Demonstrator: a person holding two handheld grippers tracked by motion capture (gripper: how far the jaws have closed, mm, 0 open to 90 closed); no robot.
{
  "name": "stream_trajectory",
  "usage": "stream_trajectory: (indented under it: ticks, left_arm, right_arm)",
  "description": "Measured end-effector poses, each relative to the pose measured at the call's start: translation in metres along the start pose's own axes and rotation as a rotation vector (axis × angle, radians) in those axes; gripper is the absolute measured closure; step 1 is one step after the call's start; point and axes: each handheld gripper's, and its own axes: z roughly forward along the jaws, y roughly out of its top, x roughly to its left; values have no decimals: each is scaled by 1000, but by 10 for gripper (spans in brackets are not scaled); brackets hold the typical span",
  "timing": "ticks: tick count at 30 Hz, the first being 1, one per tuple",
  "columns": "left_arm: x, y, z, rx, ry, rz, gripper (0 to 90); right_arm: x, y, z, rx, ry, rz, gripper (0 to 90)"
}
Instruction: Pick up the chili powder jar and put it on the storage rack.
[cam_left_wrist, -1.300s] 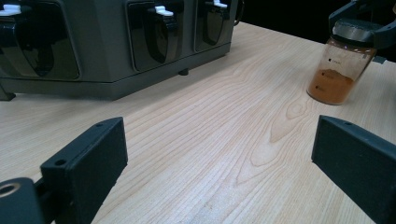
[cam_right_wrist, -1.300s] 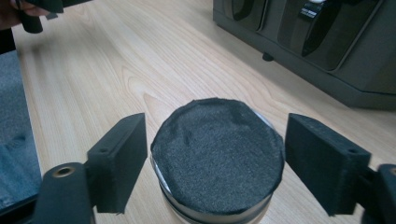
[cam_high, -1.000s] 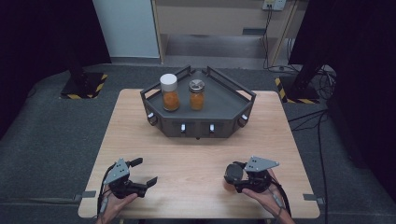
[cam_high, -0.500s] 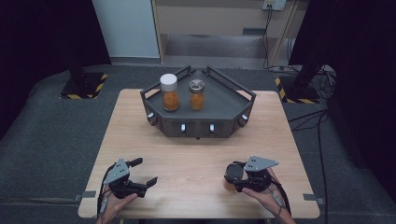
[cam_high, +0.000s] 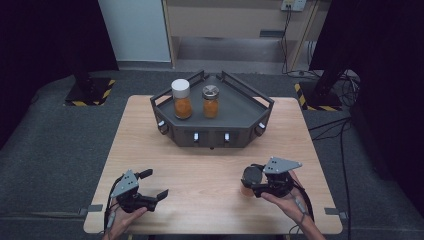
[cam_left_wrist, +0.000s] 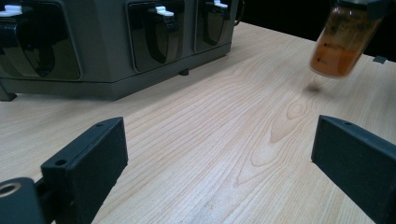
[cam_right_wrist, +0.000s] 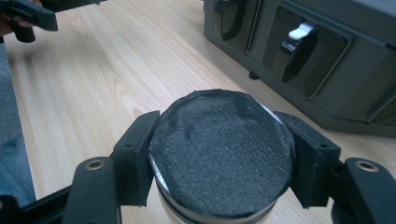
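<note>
Change: jar (cam_left_wrist: 343, 39) with orange contents, capped by a dark felt-like lid (cam_right_wrist: 222, 147), has left the table since a second ago — the left gripper view shows it hanging above its own shadow on the wood.
Right gripper: right gripper (cam_high: 250, 181) is clenched on the jar by the lid, one pad on each side; the jar hangs below the jaws.
Left gripper: left gripper (cam_high: 156, 185) rests near the table's front left corner, jaws spread wide with nothing between them — no part in the lift.
Meaning: pick-up looks done; by judgement the carry comes next, likely toward the tray (cam_high: 250, 105), where two like jars already stand.
Jar's place: front right part of the table (cam_high: 210, 175), just above the wood, well apart from the tray.
Around: white-capped jar (cam_high: 181, 99) and metal-capped jar (cam_high: 210, 101) stand side by side on the tray's left half; its right half is bare.
In the way: the tray's raised rail must be cleared on the way in, and the standing jars leave room only on the right.
</note>
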Motion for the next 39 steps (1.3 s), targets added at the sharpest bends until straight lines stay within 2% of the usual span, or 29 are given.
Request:
stream_trajectory:
  ticks: [8,13,29,39]
  left_arm:
    - [0,0,0,-2,-1,-1,27]
    - [0,0,0,-2,0,-1,27]
    - [0,0,1,-1,1,-3,28]
    - [1,-1,0,-2,0,-4,28]
  right_arm:
    - [-7,22,0,22,4,13,349]
    - [-11,37,-3,18,-4,20,349]
    - [-29,70,-17,-11,-59,35,349]
    - [-38,98,-16,-40,-99,44,349]
